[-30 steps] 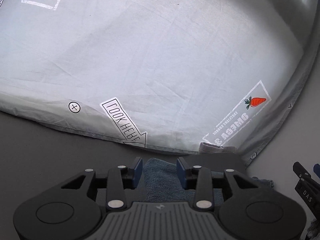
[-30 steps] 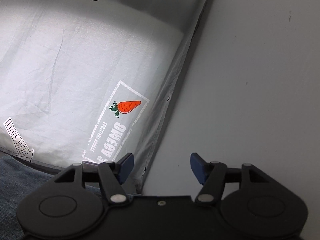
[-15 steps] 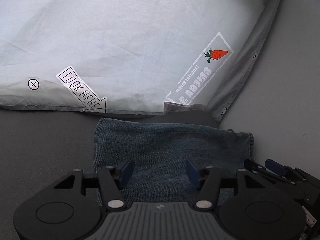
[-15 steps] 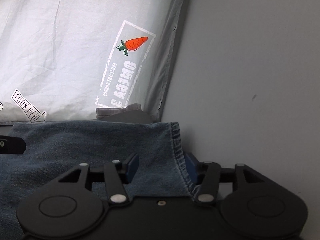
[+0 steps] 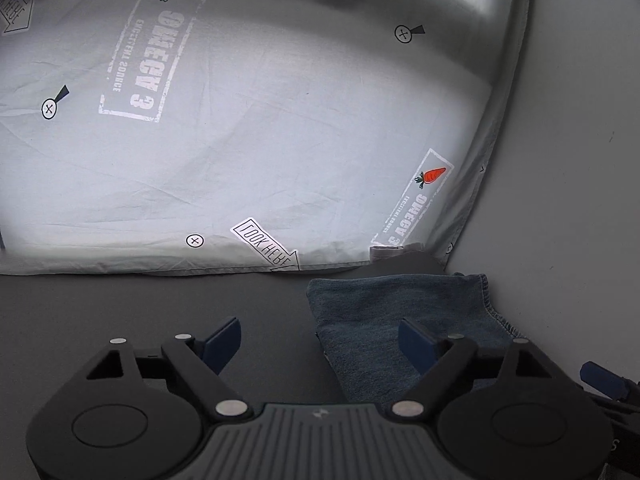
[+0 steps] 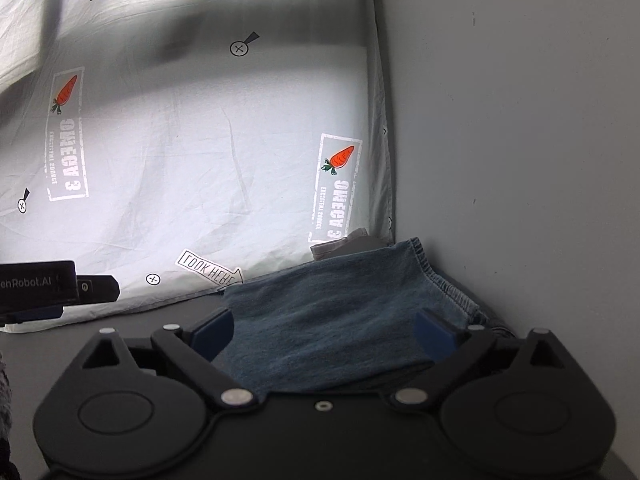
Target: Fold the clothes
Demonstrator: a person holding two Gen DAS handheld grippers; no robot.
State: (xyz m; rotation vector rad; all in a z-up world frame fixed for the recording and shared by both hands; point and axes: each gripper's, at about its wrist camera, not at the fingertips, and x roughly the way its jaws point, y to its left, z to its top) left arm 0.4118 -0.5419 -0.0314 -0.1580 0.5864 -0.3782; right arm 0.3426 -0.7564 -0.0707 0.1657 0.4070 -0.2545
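With the folded denim garment (image 6: 332, 316) lying low and centre by the printed sheet (image 6: 200, 160), both the left gripper (image 5: 320, 342) and right gripper (image 6: 324, 334) are opening empty, so they should be lifting clear without snagging the fold.

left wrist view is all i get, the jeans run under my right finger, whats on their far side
Observer: In the right wrist view the folded jeans lie flat, their stitched hem beside the pale wall.
Operator: is the right gripper on them
Observer: No. The right gripper is opening, its pads off the denim below.
Operator: anything behind the jeans
Observer: A grey cloth scrap pokes out where they meet the printed sheet.
Operator: can it see my gripper
Observer: Yes, the left gripper, also opening, shows at its left edge.
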